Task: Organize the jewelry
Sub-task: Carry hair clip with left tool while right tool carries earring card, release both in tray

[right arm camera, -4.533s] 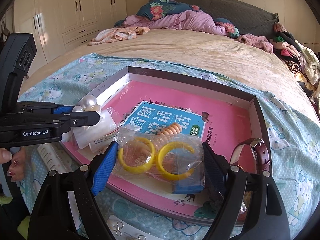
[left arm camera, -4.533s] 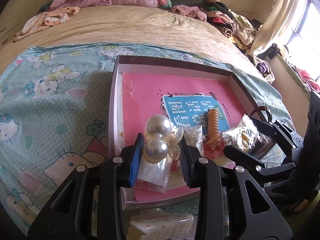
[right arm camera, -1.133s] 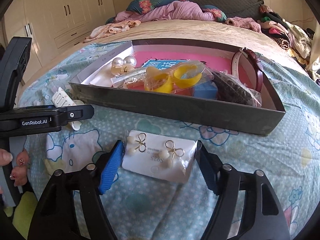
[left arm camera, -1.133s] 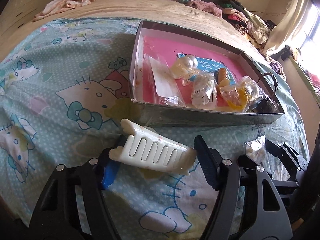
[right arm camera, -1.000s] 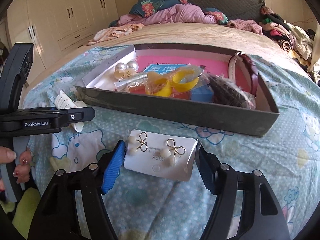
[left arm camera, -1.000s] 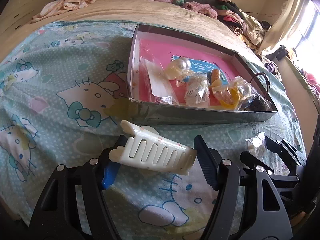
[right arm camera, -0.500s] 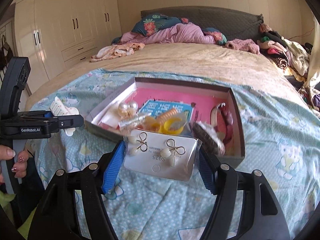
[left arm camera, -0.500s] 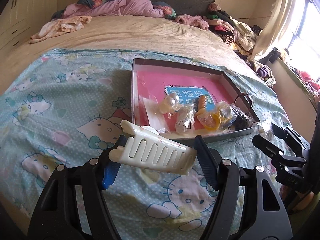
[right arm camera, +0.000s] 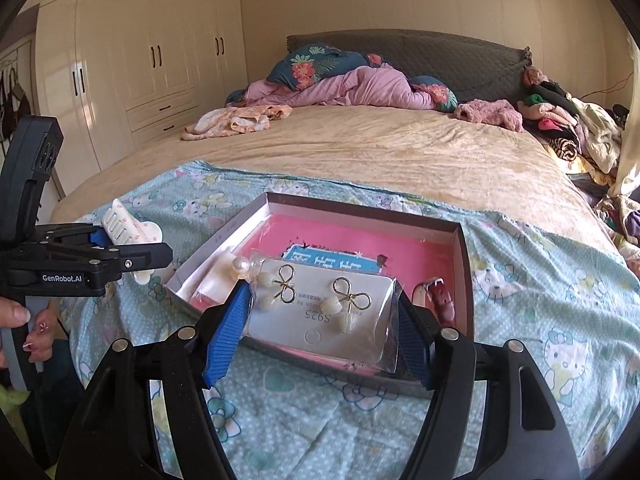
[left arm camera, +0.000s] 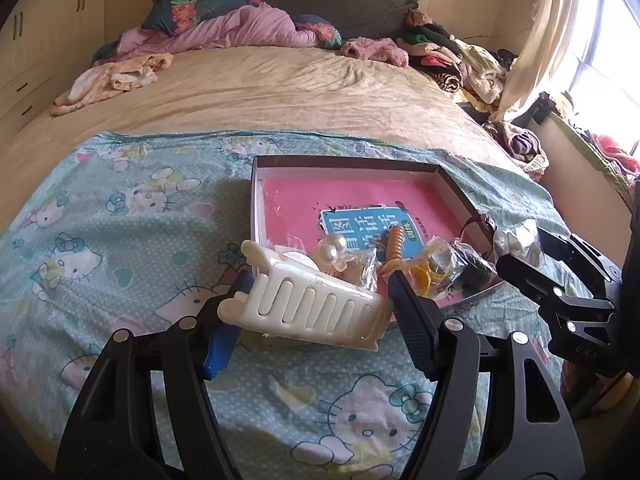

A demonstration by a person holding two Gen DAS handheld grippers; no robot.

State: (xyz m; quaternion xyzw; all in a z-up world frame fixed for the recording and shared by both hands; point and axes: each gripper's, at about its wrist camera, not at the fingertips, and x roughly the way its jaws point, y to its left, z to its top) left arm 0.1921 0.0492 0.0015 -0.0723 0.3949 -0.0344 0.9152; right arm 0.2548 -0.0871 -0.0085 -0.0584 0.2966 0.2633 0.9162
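- My left gripper (left arm camera: 316, 312) is clamped about half-wide on the white hair claw (left arm camera: 308, 312). The claw's long axis runs crosswise between the pads, from 9 to 3 o'clock, its right end dipping a little.
- My right gripper (right arm camera: 320, 320) is closed to about the same width on the earring card (right arm camera: 320, 314), a clear sleeve with two gold bow earrings. The card's long side also lies crosswise, flat between the blue pads.
- The grey box (left arm camera: 456, 192) sits on the cartoon-cat sheet (left arm camera: 120, 216) at 12 o'clock from both grippers. From the left one it lies slightly toward 1 o'clock. Bagged pieces crowd its near end, while the pink liner (left arm camera: 344, 196) at the far end is bare.
- In the right wrist view the card hangs right over the box's near wall, so I judge the right hand nearer to a drop. The left claw hangs at the near left corner.
- A second ago both items were low over the sheet, short of the box. Both now hang higher, and the box looks smaller and farther below.
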